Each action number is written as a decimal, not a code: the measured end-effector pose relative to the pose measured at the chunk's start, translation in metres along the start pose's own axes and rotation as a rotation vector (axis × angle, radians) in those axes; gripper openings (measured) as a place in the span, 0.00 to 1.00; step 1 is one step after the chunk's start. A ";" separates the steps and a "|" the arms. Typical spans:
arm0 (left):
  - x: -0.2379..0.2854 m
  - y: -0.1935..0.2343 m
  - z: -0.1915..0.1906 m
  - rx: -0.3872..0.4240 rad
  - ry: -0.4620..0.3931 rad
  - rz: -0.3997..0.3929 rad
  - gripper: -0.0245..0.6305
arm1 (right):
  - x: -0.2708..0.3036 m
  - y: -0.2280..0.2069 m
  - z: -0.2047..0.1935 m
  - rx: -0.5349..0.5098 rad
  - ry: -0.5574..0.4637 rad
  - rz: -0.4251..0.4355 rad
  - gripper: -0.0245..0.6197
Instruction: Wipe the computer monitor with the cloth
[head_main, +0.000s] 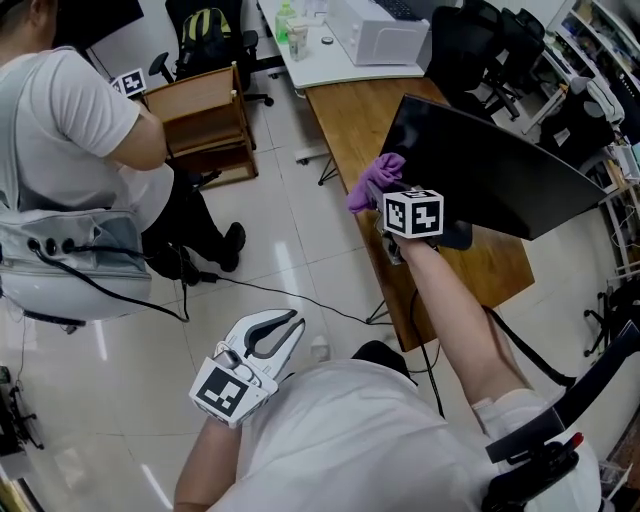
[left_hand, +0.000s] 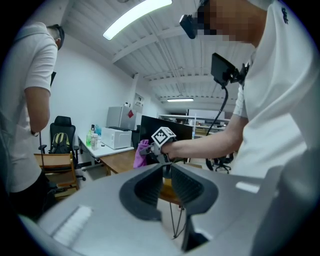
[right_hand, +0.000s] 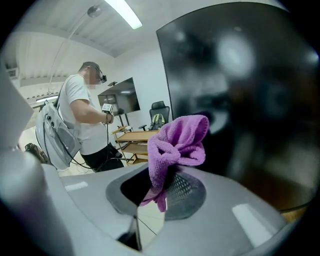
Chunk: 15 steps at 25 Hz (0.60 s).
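The right gripper's (right_hand: 162, 186) jaws are clamped on the purple cloth (right_hand: 178, 141), which bunches up above them and rests at the monitor's (head_main: 490, 170) left edge, near its lower corner. The left gripper's (left_hand: 165, 181) jaws are nearly together, a sliver apart, with nothing between them; it hangs low at 7 o'clock over open tiled floor (head_main: 290, 250). In the head view the monitor's long axis runs from 11 to 4 o'clock, with the dark screen facing 7 o'clock. It stands on the wooden counter (head_main: 350, 115), whose left edge borders the floor. Another person (head_main: 70, 150) stands at 10 o'clock, well apart.
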<state>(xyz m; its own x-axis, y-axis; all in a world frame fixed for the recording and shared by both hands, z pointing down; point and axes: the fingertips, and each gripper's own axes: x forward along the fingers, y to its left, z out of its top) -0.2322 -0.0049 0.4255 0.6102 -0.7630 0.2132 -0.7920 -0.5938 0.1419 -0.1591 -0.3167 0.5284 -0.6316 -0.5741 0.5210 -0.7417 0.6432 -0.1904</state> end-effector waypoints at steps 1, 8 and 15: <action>0.001 -0.002 0.000 0.000 -0.002 -0.001 0.15 | -0.003 0.001 0.003 -0.011 0.002 0.004 0.13; 0.007 0.003 0.016 -0.003 -0.039 -0.015 0.15 | -0.020 0.010 0.046 -0.075 -0.017 0.020 0.13; 0.011 0.007 0.013 0.024 -0.045 -0.044 0.15 | -0.041 0.021 0.084 -0.128 -0.052 0.034 0.13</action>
<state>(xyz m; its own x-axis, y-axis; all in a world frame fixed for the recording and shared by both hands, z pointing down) -0.2314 -0.0208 0.4159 0.6452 -0.7462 0.1639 -0.7639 -0.6328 0.1265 -0.1677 -0.3219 0.4332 -0.6693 -0.5742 0.4715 -0.6867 0.7203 -0.0975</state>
